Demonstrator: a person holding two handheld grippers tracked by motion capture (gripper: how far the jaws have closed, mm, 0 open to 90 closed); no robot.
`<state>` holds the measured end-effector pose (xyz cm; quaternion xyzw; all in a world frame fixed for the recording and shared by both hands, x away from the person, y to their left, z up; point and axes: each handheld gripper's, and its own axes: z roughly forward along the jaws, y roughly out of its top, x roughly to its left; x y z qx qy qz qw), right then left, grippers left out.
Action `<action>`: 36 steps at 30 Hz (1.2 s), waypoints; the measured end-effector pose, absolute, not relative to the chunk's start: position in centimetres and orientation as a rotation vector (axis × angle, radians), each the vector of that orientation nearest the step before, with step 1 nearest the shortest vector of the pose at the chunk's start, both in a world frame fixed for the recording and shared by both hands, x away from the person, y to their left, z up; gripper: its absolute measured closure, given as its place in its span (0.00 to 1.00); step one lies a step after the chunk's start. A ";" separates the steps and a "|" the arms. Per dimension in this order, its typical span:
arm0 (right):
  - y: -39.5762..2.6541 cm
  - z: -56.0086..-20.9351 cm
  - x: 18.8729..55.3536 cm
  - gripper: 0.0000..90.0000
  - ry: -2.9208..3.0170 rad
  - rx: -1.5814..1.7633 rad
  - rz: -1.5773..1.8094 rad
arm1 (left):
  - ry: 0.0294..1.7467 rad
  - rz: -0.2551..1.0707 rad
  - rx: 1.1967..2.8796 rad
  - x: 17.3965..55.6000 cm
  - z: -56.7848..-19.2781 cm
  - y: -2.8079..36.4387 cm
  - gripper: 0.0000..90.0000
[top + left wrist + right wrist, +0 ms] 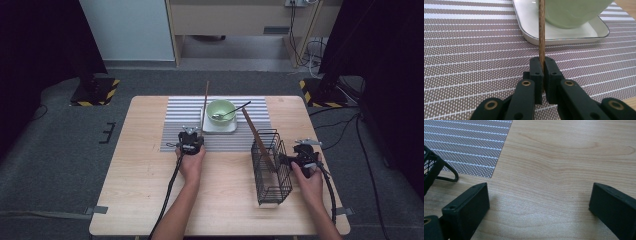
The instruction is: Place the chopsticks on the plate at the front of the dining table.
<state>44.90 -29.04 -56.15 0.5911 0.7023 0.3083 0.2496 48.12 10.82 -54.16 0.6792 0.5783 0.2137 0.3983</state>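
Thin brown wooden chopstick — straight, grained — clamped in left tongs.

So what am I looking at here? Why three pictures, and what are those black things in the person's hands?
There is no robot here: a person holds a pair of hand-held tongs in each hand, and each pair carries its own small camera. The wide picture comes from a camera above the table, looking down past the person's forearms. The other two look along each pair's black jaws.

On the wooden table lies a striped placemat. On it sits a white tray with a green bowl and a spoon in the bowl. To the right stands a black wire basket with one brown chopstick leaning in it.

The left tongs are shut on a second wooden chopstick, beside the tray. The right tongs are open over bare wood, next to the basket, holding nothing.
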 end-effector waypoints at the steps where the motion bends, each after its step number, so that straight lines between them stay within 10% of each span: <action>1: -29.0 -56.2 44.9 0.03 1.913 1.610 0.840 | 1.464 0.541 1.719 48.1 -54.2 10.8 0.95; 36: -29.0 -56.2 44.9 0.03 1.912 1.610 0.840 | 1.501 0.552 1.716 47.9 -54.3 11.2 0.95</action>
